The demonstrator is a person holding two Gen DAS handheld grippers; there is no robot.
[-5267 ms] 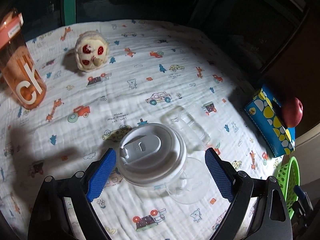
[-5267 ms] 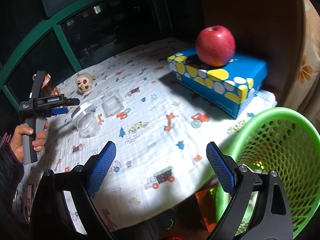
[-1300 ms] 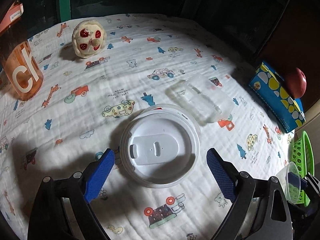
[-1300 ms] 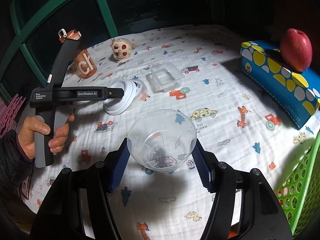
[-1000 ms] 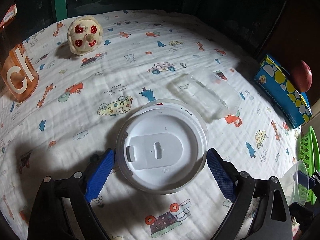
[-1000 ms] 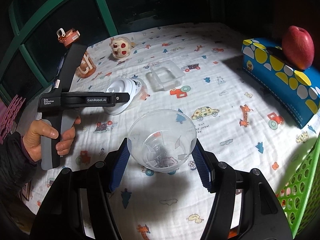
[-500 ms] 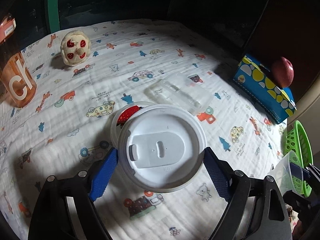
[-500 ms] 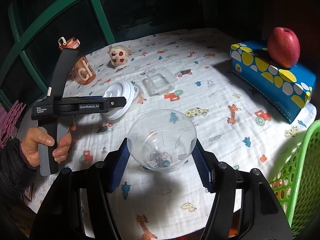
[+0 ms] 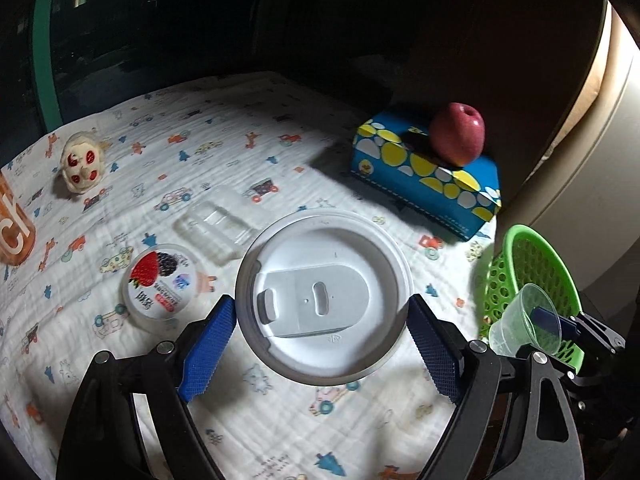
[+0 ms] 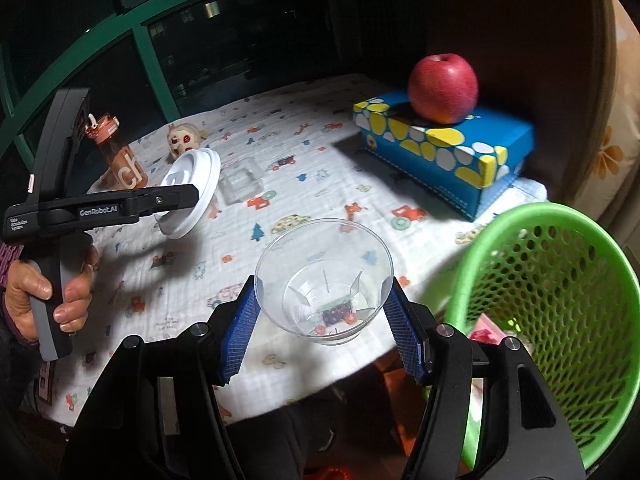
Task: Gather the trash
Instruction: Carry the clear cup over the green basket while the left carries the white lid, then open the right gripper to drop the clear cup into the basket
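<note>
Counted: 1 white lid (image 9: 324, 304) | 1 clear cup (image 10: 325, 280) | 1 yogurt tub (image 9: 159, 280) | 1 clear tray (image 9: 218, 227) | 1 green basket (image 10: 556, 300) | 1 apple (image 10: 443, 88) | 1 tissue box (image 10: 448, 152) | 1 plush toy (image 9: 82, 166) | 1 orange bottle (image 10: 120, 156)

White plastic cup lid (image 9: 324, 304): round, sip-tab face up, raised off the cloth, centre of the left wrist view. Clear plastic cup (image 10: 325, 280): empty, mouth toward the camera, lower centre of the right wrist view. Yogurt tub (image 9: 161, 280): berry label up, centre left. Clear square container (image 9: 218, 227): flat, centre. Green mesh basket (image 10: 548, 312): upright, lower right.
</note>
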